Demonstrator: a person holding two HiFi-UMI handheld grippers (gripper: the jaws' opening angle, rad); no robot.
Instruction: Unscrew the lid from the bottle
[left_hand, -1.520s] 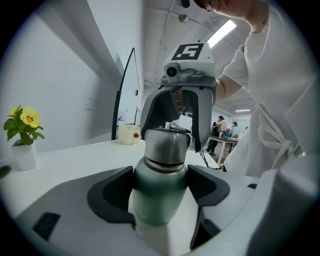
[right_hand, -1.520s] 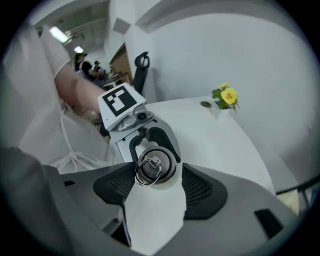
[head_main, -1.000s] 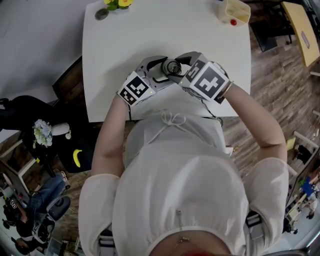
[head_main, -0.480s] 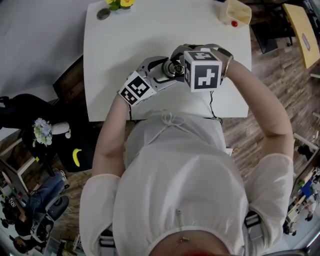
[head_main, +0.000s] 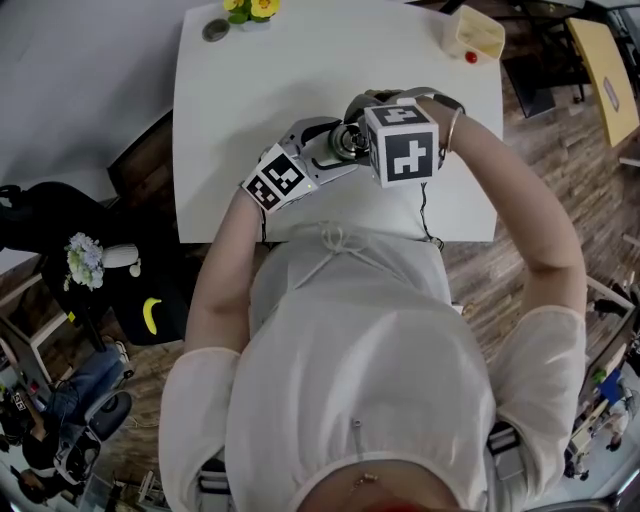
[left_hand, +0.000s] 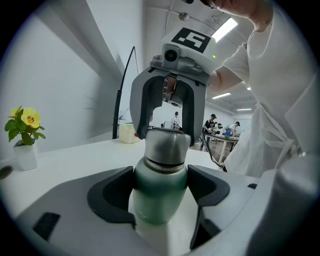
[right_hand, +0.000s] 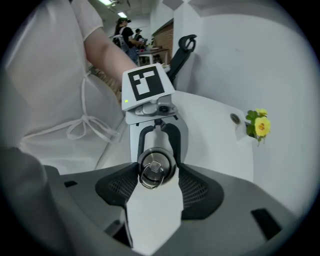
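A green bottle (left_hand: 159, 197) with a steel lid (left_hand: 167, 145) stands upright on the white table (head_main: 260, 90). My left gripper (left_hand: 161, 195) is shut on the bottle's green body, one pad on each side. My right gripper (left_hand: 168, 131) comes down from above, its pads pressing the lid on both sides. In the right gripper view the lid (right_hand: 155, 167), with a ring on its top, sits between the pads of the right gripper (right_hand: 156, 172), and the left gripper (right_hand: 159, 131) shows beyond it. In the head view both grippers meet at the lid (head_main: 347, 138) near the table's front edge.
A yellow flower in a small white vase (head_main: 250, 8) and a small grey disc (head_main: 216, 30) sit at the table's far left corner. A cream container (head_main: 475, 35) with a red item (head_main: 471, 57) beside it stands at the far right. A black chair (head_main: 60, 230) stands left of the table.
The right gripper has turned around the lid: its marker cube swung from the lower right to straight above the bottle's right side. The left gripper and the bottle kept their place.
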